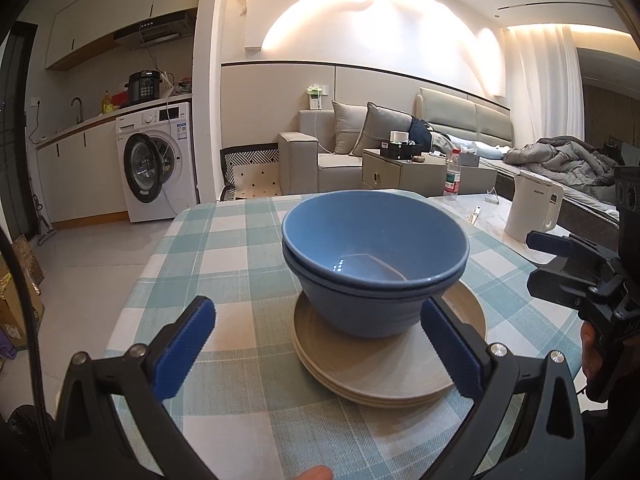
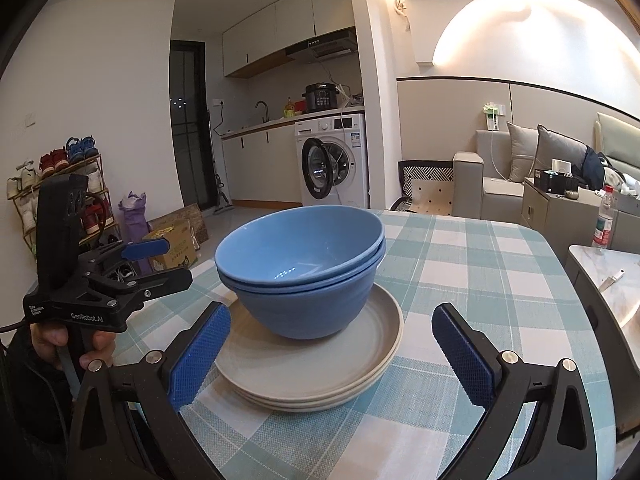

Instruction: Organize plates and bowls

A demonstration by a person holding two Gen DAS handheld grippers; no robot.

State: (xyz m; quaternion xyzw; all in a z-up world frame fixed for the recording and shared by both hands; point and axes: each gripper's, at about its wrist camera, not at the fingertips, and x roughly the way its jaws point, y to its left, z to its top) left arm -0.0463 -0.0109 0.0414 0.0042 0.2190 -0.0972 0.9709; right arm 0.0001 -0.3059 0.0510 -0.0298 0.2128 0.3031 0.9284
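Two blue bowls [image 1: 374,268], nested one inside the other, stand upright on a stack of beige plates [image 1: 356,364], and the whole pile sits on a table under a teal-and-white checked cloth [image 1: 224,248]. In the left wrist view the left gripper [image 1: 320,344] is spread wide and holds nothing; its right-hand blue pad overlaps the near rim of the plates, its left-hand pad hangs over bare cloth, and whether either touches anything cannot be told. The right gripper [image 2: 332,356] is likewise wide apart and empty, one pad just beside the left rim of the plates and the other over open cloth to the right. The pile lies toward the near side of the table, with free cloth all around it and the most room on the far side up to the back edge. To the right a marble-topped side table [image 1: 484,216] stands close by, bearing a white kettle [image 1: 534,206]. Left of the table edge the floor drops away toward a shoe rack [image 2: 60,192] and a washing machine [image 1: 156,160]
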